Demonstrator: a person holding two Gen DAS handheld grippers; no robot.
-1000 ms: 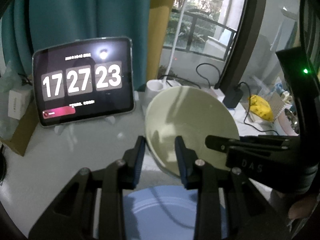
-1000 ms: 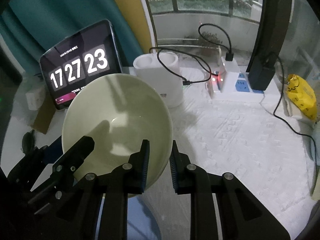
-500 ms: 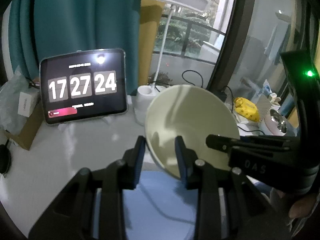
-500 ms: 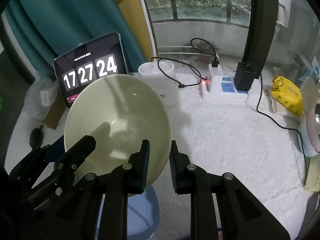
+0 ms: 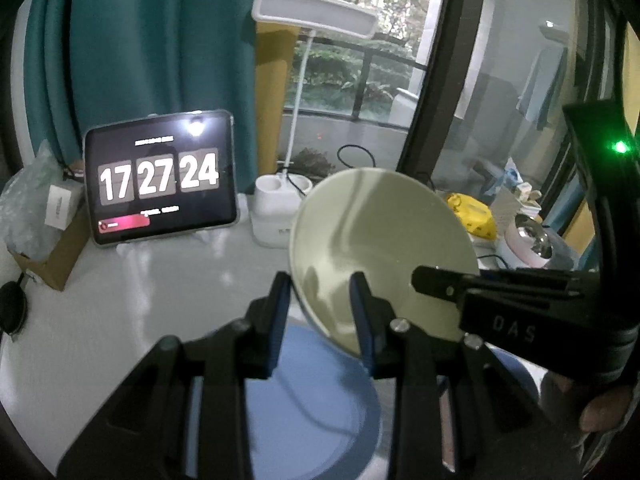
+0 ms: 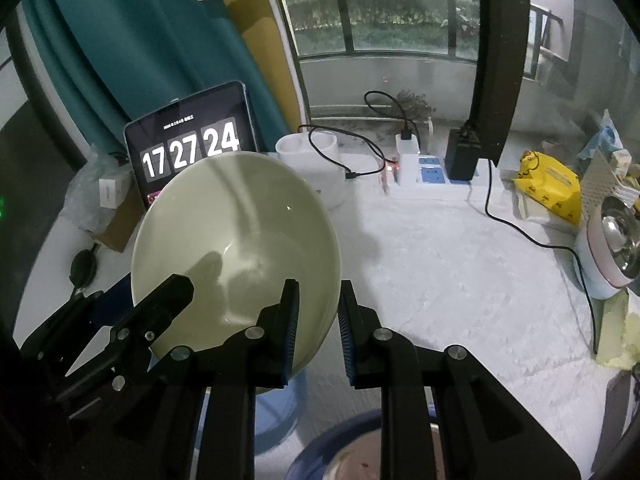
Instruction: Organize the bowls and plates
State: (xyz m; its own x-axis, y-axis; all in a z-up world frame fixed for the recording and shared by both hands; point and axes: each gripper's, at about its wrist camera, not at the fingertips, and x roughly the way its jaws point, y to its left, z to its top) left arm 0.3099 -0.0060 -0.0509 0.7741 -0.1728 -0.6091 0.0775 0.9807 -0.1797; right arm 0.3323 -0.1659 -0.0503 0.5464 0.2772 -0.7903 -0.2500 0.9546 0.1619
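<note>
1. Left wrist view: the left gripper (image 5: pixel 318 312) has its jaws narrowly parted and clamped on the near-left rim of the pale green glazed bowl (image 5: pixel 380 248), one finger inside, one outside. The bowl is tilted up on edge in the air above the round light blue plate (image 5: pixel 316 408), which lies on the white table (image 5: pixel 132 292) near its front edge.
2. The right gripper (image 5: pixel 436 278) reaches in from the right and its black finger lies against the bowl's inner face. Its body reads "DAS", under a green light.
3. Open table runs left of the plate as far as the cardboard box (image 5: pixel 60 256) at the left edge.
4. At the back edge stands a black tablet (image 5: pixel 160 178) showing "17 27 24", beside a white desk lamp base (image 5: pixel 280 212).
5. Right wrist view: the right gripper (image 6: pixel 318 316) pinches the bowl's right rim (image 6: pixel 236 248), jaws nearly closed on it. The bowl looks empty.
6. Bare table spreads right of the bowl to a black cable (image 6: pixel 532 236), a yellow packet (image 6: pixel 552 188) and a pink-and-white cooker with a steel pot (image 6: pixel 612 248) at the right edge.
7. A dark blue bowl (image 6: pixel 320 448) sits at the front edge; I cannot tell what is in it.
8. A white power strip (image 6: pixel 420 172) lies along the back edge.
</note>
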